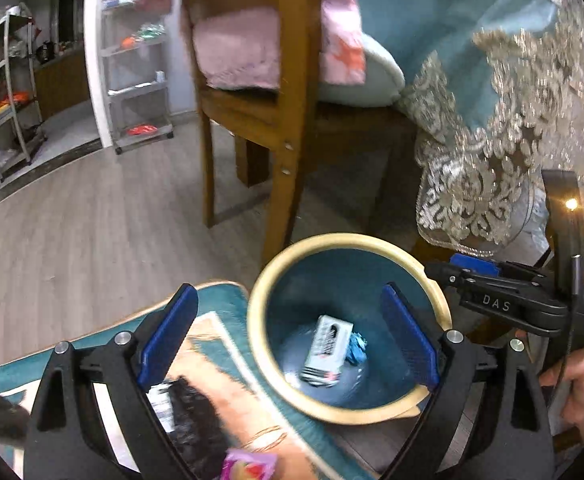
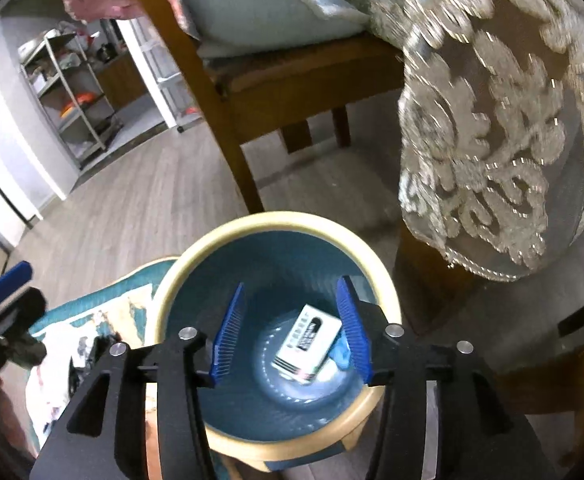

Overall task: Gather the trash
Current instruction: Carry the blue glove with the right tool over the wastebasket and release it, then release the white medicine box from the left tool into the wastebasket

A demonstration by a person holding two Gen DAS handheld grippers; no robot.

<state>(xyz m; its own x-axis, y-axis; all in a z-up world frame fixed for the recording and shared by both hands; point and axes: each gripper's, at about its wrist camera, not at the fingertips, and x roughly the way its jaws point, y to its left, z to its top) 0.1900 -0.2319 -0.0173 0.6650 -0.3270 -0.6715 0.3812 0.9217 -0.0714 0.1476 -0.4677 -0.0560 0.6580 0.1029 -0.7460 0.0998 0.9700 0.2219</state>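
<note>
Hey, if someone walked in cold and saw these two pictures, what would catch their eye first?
Probably the blue waste bin with its cream rim, on the floor right below both grippers, with a white box and a blue scrap at its bottom. Next, the silver lace tablecloth hanging at the right, beside a wooden chair.

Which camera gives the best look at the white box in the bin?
The right wrist view: the white box lies near centre between the open claw's fingers. The left wrist view also shows the box inside the bin, but blurrier.

One bin (image 2: 179, 280); inside: one white box (image 2: 308, 342), one blue wrapper (image 2: 342, 350); one chair (image 1: 287, 120).
</note>
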